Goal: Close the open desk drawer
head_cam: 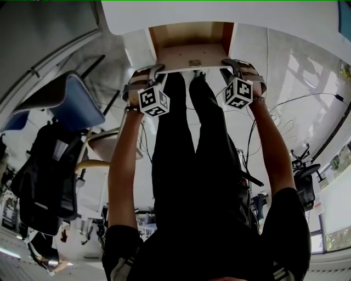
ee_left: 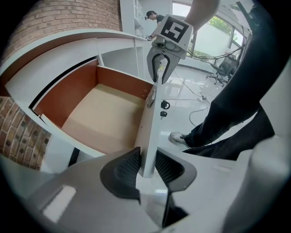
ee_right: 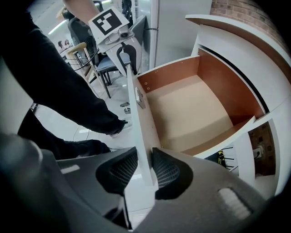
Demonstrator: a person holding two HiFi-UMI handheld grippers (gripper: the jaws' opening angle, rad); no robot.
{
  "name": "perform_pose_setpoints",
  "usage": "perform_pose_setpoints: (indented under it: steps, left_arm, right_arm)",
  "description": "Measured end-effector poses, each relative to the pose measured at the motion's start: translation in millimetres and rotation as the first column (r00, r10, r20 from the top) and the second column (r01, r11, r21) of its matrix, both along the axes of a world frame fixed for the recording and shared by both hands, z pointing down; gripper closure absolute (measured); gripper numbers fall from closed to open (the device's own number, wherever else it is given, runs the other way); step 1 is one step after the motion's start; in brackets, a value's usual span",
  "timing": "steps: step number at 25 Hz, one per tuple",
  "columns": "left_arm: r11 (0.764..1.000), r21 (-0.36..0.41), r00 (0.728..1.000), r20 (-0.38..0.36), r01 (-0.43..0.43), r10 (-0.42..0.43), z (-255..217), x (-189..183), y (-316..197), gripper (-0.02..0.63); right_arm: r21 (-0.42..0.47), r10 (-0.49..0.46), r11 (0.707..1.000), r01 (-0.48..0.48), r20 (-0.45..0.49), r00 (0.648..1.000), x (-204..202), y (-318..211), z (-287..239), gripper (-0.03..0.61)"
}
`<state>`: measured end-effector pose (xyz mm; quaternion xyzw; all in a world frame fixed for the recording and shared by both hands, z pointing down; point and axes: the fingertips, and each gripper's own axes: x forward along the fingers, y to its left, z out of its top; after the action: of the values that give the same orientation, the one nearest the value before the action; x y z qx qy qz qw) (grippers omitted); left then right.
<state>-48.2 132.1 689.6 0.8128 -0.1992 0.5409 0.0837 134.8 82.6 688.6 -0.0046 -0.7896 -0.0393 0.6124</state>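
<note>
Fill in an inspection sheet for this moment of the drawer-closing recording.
Surface: white desk top, little of it in view.
Job's things: drawer pulled out, empty; keys hang from its front panel.
Clutter: nothing seen.
Grippers: left gripper and right gripper each pinch the front panel's top edge between their fingers.
Cables: loose cables on the floor.
Surroundings: brick wall, blue chair, office chair.

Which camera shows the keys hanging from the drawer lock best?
The left gripper view: the keys hang clear against the outer face of the drawer front. The right gripper view shows small bits beside the front, too small to tell; the head view shows nothing clear of them.
</note>
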Motion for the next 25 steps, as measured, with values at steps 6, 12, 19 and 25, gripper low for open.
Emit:
perform_pose_setpoints:
  steps: [6, 12, 19, 25]
  left_arm:
    - [1.0, 0.003, 1.0, -0.009, 0.022, -0.022, -10.8, -1.9, -2.1, 0.502]
    - [0.998, 0.036, 0.999, -0.028, 0.043, -0.042, -33.7, -5.1, -8.6, 0.506]
    - [0.996, 0.054, 0.996, -0.043, 0.074, -0.072, -52.2, -11.2, -15.8, 0.508]
    - [0.992, 0.072, 0.994, -0.058, 0.099, -0.095, -66.1, -13.2, -24.2, 0.506]
  right_arm:
    - [-0.008, -0.003, 1.0, 0.003, 0.018, 1.0, -1.4, -0.5, -9.8, 0.479]
    - [-0.011, 0.017, 1.0, -0.016, 0.061, 0.998, -5.5, -5.7, -32.4, 0.485]
    - [-0.009, 0.024, 1.0, -0.023, 0.093, 0.995, -11.5, -12.8, -50.8, 0.489]
    - [-0.001, 0.035, 0.999, -0.035, 0.121, 0.992, -13.2, -20.9, -64.6, 0.489]
